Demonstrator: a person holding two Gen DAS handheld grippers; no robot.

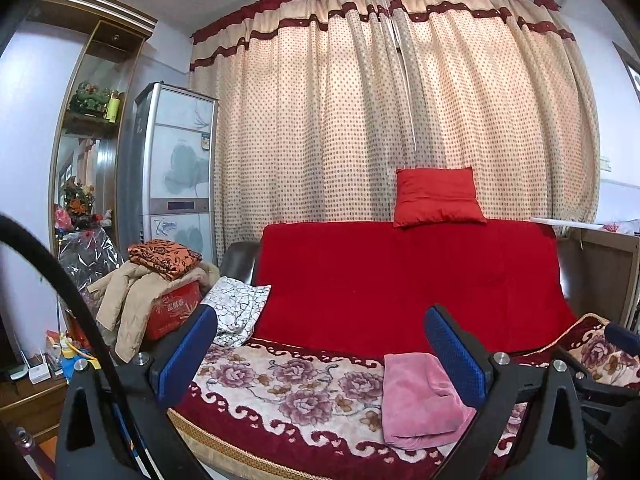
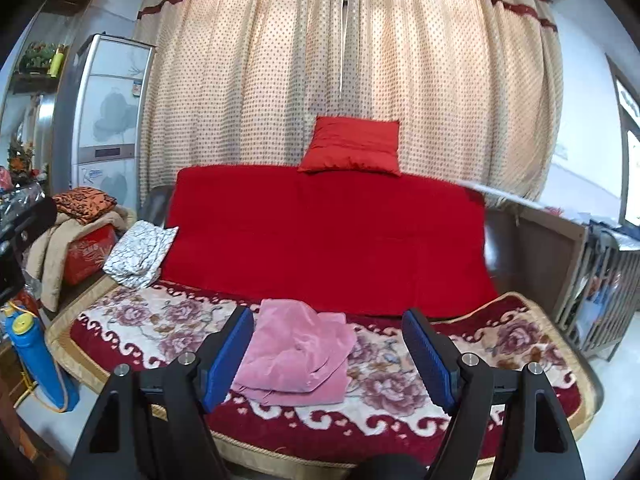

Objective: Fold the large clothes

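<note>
A: Status of the garment?

B: Pink garment (image 2: pixel 298 354) lies folded on the sofa seat, on the floral blanket (image 2: pixel 140 320); some layers sit rumpled along its near edge; it rests right of the seat's middle in the left wrist view (image 1: pixel 420 398).

A: Tools?

B: Left tool (image 1: pixel 320 354) spread wide, nothing between its blue pads (image 1: pixel 188 352); it hangs above the seat, apart from the cloth; right tool (image 2: pixel 328 354) likewise spread, empty, the garment seen between its fingers but not touched.

A: Surroundings?

B: Red throw (image 2: pixel 328 240) over the sofa back; red cushion (image 2: pixel 354 146) perched on top against the dotted curtain (image 2: pixel 360 60); black-and-white patterned cloth (image 2: pixel 138 254) at the sofa's left end; beside it, a pile of clothes (image 1: pixel 160 276) on a red box (image 1: pixel 172 314); refrigerator (image 1: pixel 176 168) behind.
</note>
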